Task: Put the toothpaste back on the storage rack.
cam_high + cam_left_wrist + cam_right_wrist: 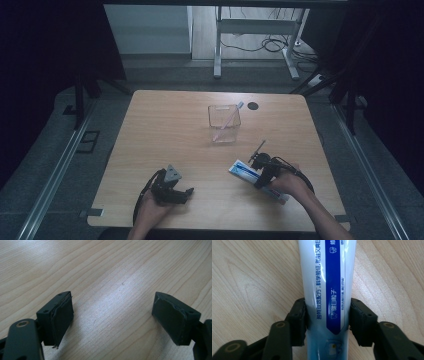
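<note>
A white and blue toothpaste tube (239, 170) lies flat on the wooden table (165, 130) at the front right. My right gripper (256, 172) straddles it, and in the right gripper view both black pads (298, 322) touch the sides of the tube (324, 290), so the gripper is shut on it. My left gripper (186, 194) rests near the front left edge. It is open, and between its pads (58, 320) there is nothing but bare wood.
A clear square container (224, 123) stands at the table's middle back, with a thin pale stick with a blue tip (227, 119) leaning in it. A black round cap (253, 106) sits in the tabletop behind it. Desk legs and cables lie beyond the far edge.
</note>
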Available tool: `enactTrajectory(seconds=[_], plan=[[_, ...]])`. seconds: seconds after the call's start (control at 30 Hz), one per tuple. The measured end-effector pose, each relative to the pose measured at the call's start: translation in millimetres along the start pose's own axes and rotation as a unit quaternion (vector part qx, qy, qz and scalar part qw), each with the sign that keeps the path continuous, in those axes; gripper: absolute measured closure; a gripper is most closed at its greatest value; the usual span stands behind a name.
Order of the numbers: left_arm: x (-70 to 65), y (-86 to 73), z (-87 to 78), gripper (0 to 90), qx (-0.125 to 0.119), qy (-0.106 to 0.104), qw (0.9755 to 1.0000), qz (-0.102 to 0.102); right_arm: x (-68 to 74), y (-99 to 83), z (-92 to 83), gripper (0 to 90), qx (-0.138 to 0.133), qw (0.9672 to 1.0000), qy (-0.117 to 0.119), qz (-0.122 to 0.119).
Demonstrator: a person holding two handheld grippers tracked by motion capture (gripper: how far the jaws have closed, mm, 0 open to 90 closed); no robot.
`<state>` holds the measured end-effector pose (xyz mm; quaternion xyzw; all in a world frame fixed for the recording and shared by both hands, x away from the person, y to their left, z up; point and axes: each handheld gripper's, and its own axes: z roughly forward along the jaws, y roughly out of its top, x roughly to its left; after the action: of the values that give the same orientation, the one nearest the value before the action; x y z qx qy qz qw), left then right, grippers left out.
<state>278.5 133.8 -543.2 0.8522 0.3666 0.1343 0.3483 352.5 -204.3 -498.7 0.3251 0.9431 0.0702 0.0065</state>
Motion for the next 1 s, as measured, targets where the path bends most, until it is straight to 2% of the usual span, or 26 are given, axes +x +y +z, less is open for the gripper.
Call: enactTrajectory(seconds=[0.13, 0.27, 0.63, 1.0], plan=[[0.0, 0.0, 0.0, 17.6, 0.0, 0.0, 1.0, 0.0, -0.5, 1.8, -4.8, 65.3, 0.003, 1.0, 0.003, 0.006], [0.0, 0.0, 0.0, 17.6, 0.0, 0.0, 1.0, 0.0, -0.1, 0.6, -8.1, 70.1, -0.002, 1.0, 0.004, 0.006], [0.0, 0.0, 0.0, 17.4, 0.0, 0.0, 1.0, 0.0, -5.4, -8.3, -14.4, 73.0, -0.044, 0.9989, 0.009, 0.01], [0.0, 0.0, 0.0, 17.4, 0.0, 0.0, 1.0, 0.0, -10.0, -15.1, -30.8, 73.0, -0.1, 0.9946, 0.015, 0.023]])
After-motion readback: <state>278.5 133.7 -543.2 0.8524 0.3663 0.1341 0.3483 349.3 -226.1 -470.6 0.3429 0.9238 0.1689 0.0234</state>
